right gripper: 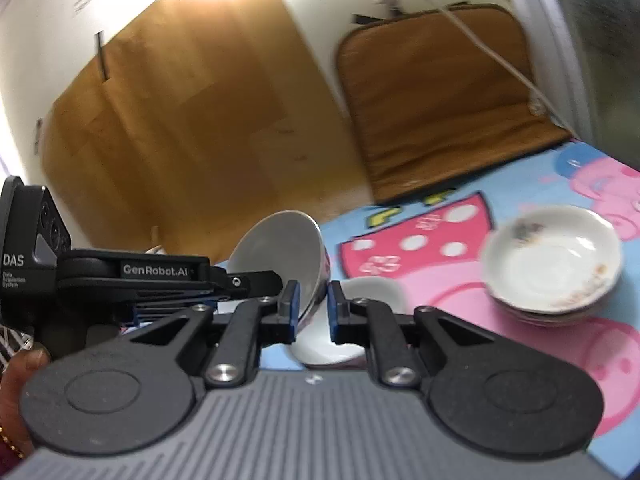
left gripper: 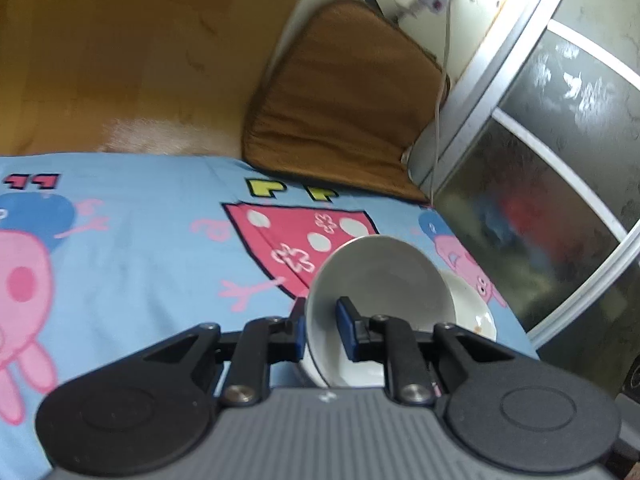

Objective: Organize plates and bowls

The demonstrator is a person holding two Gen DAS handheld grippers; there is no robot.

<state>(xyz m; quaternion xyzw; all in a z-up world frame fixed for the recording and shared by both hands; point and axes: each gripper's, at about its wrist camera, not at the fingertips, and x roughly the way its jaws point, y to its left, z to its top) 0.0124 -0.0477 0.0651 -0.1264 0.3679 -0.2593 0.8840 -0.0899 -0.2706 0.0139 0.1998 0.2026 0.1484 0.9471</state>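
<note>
Left tongs (left gripper: 320, 332) and right tongs (right gripper: 313, 312) each pinching the tilted bowl (left gripper: 380, 276) over a cartoon-print blue cloth (left gripper: 140, 248).

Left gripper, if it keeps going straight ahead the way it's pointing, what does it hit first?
The left gripper is already clamped on a tilted white bowl. Straight on, that bowl would probably meet the blue cartoon cloth first, though depth is unclear.

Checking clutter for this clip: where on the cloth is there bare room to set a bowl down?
The cartoon cloth lies bare to the left of the held bowl, up to the brown cushion. It is crowded on the right: the left gripper holds that tilted bowl over another bowl, near the stacked plates.
</note>
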